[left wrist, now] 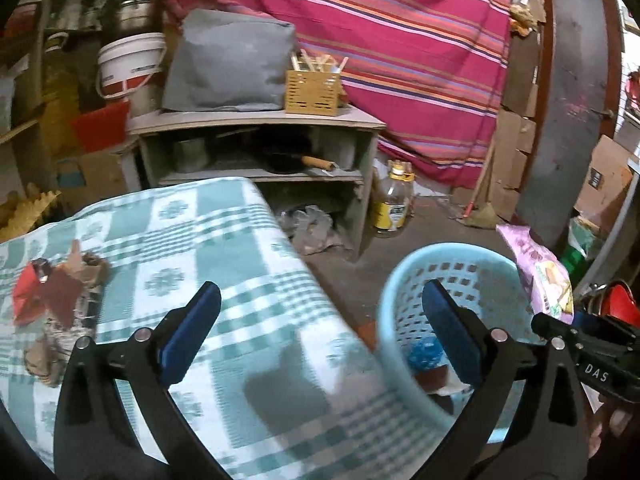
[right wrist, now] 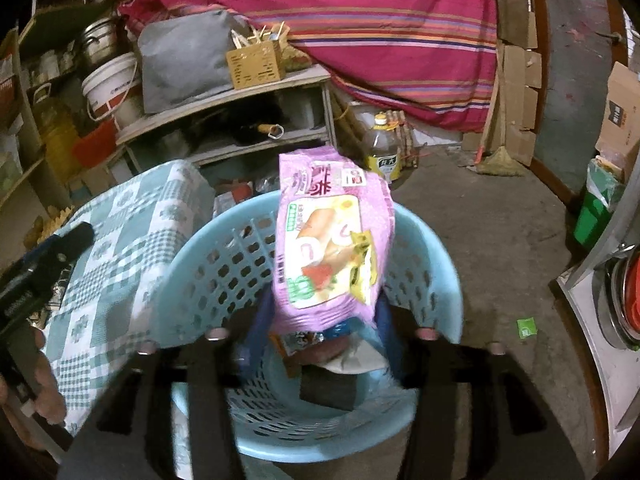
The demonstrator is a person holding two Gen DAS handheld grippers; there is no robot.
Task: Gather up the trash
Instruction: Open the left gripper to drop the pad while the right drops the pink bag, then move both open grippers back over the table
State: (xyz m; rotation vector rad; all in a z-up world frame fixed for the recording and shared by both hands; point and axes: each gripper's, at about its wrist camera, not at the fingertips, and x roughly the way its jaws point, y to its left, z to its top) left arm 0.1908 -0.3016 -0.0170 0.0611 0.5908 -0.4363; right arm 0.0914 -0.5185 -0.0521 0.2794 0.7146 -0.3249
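The left gripper [left wrist: 320, 332] has two black arms that spread in a V, each tipped with a dark blue pad [left wrist: 192, 332]. Round silver screws [left wrist: 141, 335] sit at the arm joints. The right gripper [left wrist: 588, 344] is a black body printed with the white letters "DAS", with a bare fingertip below it. In its own view the right gripper [right wrist: 320, 332] has blurred black arms with pale round screws [right wrist: 216, 334] and dark blue fingers [right wrist: 260, 320]. Bare skin of the left hand [right wrist: 46, 384] shows.
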